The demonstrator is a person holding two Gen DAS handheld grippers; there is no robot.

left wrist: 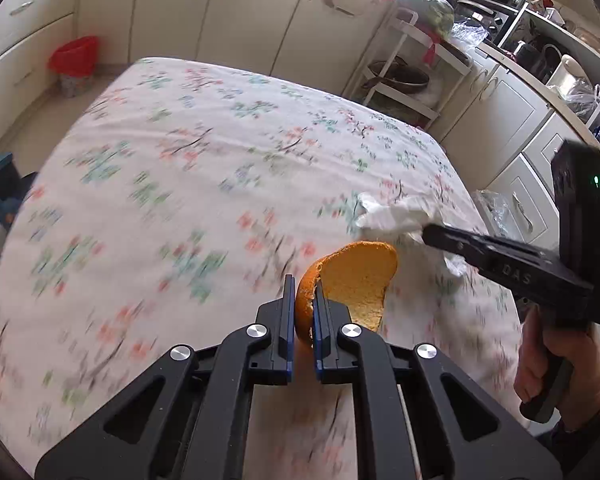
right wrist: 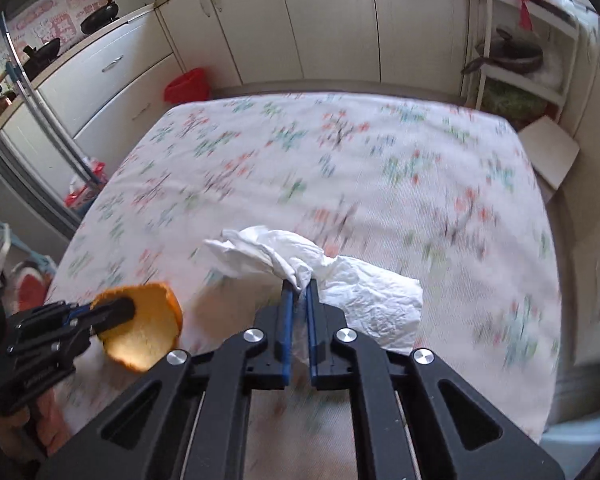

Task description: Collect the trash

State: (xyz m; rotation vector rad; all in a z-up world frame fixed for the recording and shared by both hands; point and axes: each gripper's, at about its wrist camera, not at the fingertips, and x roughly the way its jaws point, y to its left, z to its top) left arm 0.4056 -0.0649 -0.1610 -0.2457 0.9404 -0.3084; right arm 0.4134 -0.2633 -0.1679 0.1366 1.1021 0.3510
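1. Orange peel, a curved piece with a pale, grainy inner side and a ragged edge, is seen in the left wrist view clamped between the blue-lined fingers of the left gripper. Its lower part is hidden between the narrow jaws, and the rest sticks up and to the right, above the tablecloth.
2. The flowered print of the cloth is smeared by blur, so its pattern is hard to make out. The right gripper is seen at the right edge, held in a hand; its tips are pressed into a crumpled white tissue, partly covered by the black fingers.
3. A red bin stands on the floor past the table's far left corner, by the cream cupboards.
4. In the right wrist view the thin, wrinkled tissue is pinched at its twisted middle by the right gripper, its ends spreading left and right over the cloth.
5. At lower left the left gripper is seen holding the peel; its body is cut off by the frame edge.
6. The red bin is partly hidden behind the table's far edge.
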